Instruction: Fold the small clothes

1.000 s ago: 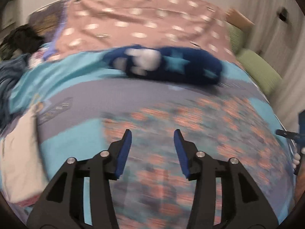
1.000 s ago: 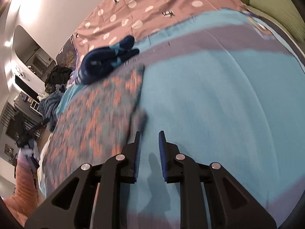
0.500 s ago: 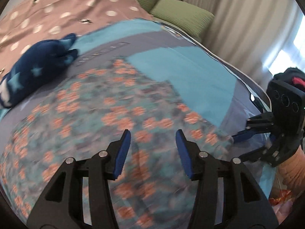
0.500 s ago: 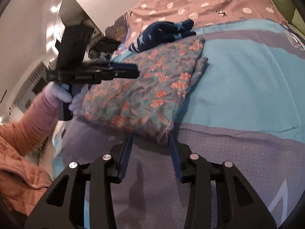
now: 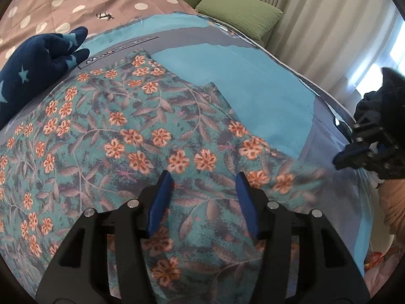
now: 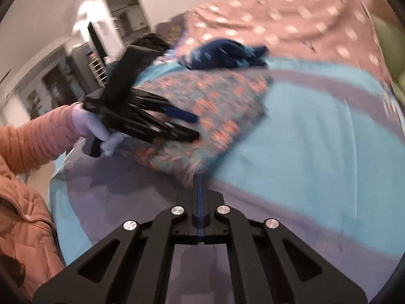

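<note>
My right gripper (image 6: 198, 177) pinches the floral garment's (image 5: 141, 136) near corner, frame centre. My left gripper (image 5: 202, 177) is opening above it, nothing gripped. The fold looks barely begun.

The teal floral-print cloth garment (image 5: 141, 131) looks thin, soft and matt. It lies on a smooth matt blue-and-grey bedspread (image 5: 255, 96). At far left, the navy star-patterned garment (image 5: 35, 65) looks fleecy. The grippers' black plastic arms carry shiny metal screws (image 6: 177, 210).
</note>
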`<action>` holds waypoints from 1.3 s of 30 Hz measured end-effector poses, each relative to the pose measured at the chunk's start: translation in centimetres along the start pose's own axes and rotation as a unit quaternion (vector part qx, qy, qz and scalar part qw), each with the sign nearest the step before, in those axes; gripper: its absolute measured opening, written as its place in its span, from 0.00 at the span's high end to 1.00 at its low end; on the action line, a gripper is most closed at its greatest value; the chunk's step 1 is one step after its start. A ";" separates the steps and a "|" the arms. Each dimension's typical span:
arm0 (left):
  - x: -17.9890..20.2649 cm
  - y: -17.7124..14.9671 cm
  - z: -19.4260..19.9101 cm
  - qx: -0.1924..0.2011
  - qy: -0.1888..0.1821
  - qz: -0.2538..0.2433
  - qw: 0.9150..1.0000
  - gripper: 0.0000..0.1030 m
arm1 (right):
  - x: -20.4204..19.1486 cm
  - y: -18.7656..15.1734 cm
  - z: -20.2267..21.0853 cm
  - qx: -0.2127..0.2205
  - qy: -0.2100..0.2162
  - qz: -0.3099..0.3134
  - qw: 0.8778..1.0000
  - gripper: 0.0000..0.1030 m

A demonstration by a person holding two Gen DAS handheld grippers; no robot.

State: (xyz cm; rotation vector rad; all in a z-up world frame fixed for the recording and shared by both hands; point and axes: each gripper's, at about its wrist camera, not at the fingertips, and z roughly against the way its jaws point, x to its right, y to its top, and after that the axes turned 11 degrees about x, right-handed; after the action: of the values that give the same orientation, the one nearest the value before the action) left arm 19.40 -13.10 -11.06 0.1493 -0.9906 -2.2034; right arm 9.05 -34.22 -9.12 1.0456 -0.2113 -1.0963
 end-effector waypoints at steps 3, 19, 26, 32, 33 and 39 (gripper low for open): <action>0.5 -0.3 0.2 0.005 0.004 0.004 1.000 0.49 | 1.4 -1.5 -0.1 0.000 -0.011 -0.048 0.999 1.00; 12.2 -2.6 -0.3 -0.009 0.042 -0.198 0.979 0.70 | 3.3 0.6 -0.7 0.031 -0.027 -0.114 0.993 0.76; 8.8 0.5 4.6 0.045 -0.036 -0.035 0.998 0.85 | 5.9 3.0 -2.8 0.035 -0.021 -0.149 0.988 0.68; 8.7 -1.4 2.5 0.024 -0.028 -0.025 0.999 0.84 | 10.1 5.3 -8.4 0.002 0.047 -0.280 0.959 0.66; 8.9 -1.6 2.5 0.026 -0.027 -0.023 0.999 0.84 | 10.2 5.5 -9.1 -0.007 0.053 -0.290 0.956 0.65; 8.0 -1.6 3.3 0.050 -0.051 0.017 0.997 0.84 | 9.9 7.6 -12.7 -0.036 0.087 -0.308 0.947 0.58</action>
State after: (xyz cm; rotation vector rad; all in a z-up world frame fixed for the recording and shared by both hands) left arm 11.37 -15.52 -8.50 0.0671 -1.1520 -2.1498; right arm 26.37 -34.32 -13.27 1.1687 0.3210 -1.5440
